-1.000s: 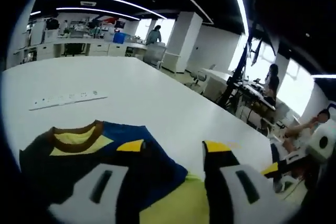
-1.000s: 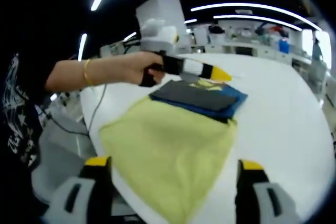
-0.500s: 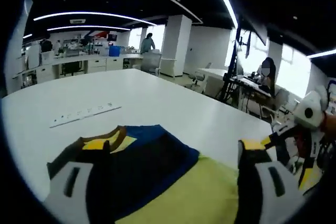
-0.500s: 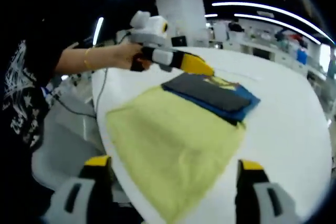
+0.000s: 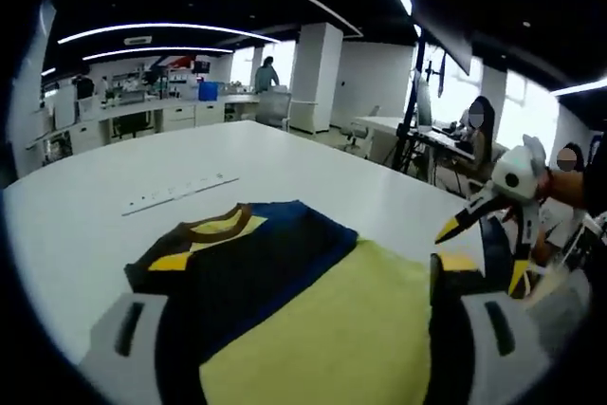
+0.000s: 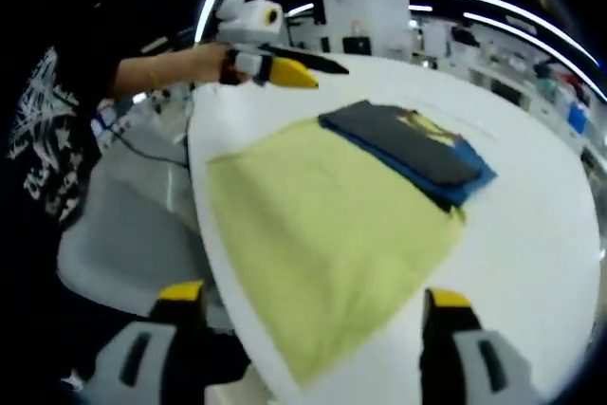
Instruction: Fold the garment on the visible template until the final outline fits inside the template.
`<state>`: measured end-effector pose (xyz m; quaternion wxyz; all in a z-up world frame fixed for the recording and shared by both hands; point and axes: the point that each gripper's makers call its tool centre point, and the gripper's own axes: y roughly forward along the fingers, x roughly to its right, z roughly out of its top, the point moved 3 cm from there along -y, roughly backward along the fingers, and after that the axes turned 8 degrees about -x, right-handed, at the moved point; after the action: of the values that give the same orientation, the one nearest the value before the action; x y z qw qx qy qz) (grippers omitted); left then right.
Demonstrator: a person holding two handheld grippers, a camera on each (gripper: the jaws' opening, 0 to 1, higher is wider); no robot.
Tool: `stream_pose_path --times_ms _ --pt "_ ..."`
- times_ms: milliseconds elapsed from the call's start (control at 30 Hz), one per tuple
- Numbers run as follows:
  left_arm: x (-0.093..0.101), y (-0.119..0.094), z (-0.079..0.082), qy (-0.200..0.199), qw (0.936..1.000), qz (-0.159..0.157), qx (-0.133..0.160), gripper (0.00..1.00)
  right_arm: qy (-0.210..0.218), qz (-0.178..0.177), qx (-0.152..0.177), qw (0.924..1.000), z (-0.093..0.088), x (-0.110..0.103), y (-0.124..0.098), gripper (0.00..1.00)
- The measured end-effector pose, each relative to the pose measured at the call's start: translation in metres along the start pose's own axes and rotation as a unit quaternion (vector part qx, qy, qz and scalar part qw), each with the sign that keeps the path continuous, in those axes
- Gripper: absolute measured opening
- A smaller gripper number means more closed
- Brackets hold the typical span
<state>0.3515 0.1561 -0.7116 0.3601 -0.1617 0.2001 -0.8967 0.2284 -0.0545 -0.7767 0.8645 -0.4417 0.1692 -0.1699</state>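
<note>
The left gripper [image 6: 285, 71] had yellow-tipped black jaws and a white housing. Beside it, the person wore a gold bracelet [image 6: 152, 71] and a black shirt [image 6: 47, 130] printed with white stars.

Folded dark-and-blue garment [image 6: 410, 151] flat at yellow template's [image 6: 322, 225] far end

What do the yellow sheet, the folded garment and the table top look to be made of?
The yellow sheet looks like soft matte cloth, possibly fleece or towelling: it lies limp with shallow ripples and a wavy edge. The folded garment seems a thin knit fabric, dark and blue panels with a ribbed brown collar. The table top looks like smooth white laminate, faintly glossy.
</note>
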Motion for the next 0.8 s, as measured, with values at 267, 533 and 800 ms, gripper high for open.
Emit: stream_pose_path --times_ms 267,533,800 --pt "0.009 -0.031 -0.030 0.018 0.9995 0.001 -0.026 0.97 -0.025 0.005 -0.030 0.9992 -0.009 -0.004 0.002 0.82" --pt "0.018 -0.058 -0.073 0.021 0.9972 -0.008 -0.071 0.86 -0.055 -0.003 -0.057 0.9968 -0.021 -0.007 0.006 0.77" --pt "0.031 -0.080 -0.103 0.028 0.9950 -0.010 -0.096 0.80 -0.067 -0.002 -0.061 0.9959 -0.029 -0.007 0.008 0.69"
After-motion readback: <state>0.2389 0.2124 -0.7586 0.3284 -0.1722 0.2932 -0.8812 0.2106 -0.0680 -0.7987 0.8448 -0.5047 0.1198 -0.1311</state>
